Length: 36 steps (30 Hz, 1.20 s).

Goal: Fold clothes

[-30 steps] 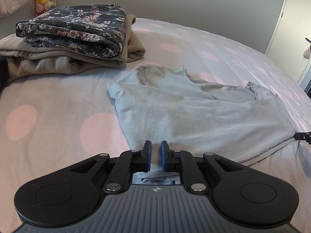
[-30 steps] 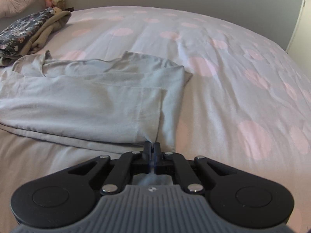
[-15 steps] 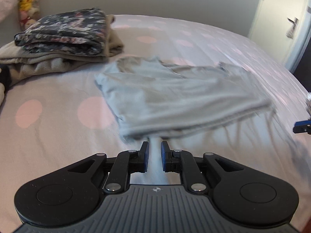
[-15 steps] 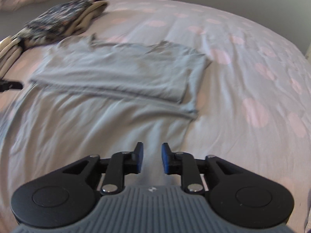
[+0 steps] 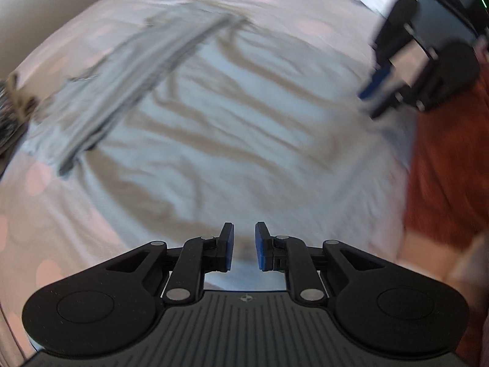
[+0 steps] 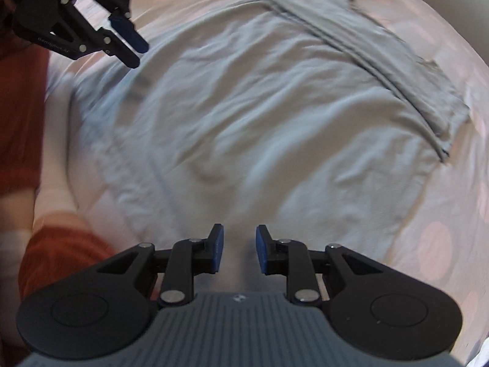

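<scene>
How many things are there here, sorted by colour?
Light grey: 1, the shirt spread on the bed.
Pink-dotted: 1, the bedspread.
Black with blue pads: 2, the left gripper and the right gripper.
Rust red: 1, the person's clothing.
Total: 5

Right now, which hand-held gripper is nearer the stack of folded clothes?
Left, probably. The left hand-held gripper hovers over the grey shirt nearest the stack of folded clothes; the right hand-held gripper, over its far side.
</scene>
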Available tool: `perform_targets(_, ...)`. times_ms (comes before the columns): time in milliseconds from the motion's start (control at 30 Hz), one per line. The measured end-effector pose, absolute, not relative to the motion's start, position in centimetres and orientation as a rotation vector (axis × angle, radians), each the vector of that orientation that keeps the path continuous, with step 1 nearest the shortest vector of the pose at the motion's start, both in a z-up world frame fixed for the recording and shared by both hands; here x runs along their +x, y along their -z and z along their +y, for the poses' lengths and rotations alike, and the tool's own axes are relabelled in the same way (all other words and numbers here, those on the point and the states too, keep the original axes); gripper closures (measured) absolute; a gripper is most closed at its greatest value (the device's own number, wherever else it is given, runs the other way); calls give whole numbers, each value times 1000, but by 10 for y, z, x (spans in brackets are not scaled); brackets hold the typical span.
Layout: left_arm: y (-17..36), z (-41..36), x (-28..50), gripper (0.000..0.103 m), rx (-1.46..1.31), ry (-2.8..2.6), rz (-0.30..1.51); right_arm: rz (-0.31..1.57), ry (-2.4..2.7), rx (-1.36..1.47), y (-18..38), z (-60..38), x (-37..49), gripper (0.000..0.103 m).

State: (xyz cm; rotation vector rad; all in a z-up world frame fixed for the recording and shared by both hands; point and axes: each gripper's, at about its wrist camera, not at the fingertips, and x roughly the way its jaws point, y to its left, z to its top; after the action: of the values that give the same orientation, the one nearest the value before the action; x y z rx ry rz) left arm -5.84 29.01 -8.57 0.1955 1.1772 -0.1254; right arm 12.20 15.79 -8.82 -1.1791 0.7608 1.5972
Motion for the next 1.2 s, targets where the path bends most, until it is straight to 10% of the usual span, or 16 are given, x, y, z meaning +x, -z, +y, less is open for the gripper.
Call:
perform_targets(667,154,209,-68,54,708,325,1440,664,-1551,-1138,82,140,115,63)
perform_targets(867,144,226,-59,94,578,276,1461,649,-1575,-1152,82,139,111,63)
perform_targets(1200,89,288,-33,96,142,124,1345,606,-1730,-1285,84,143,84,55)
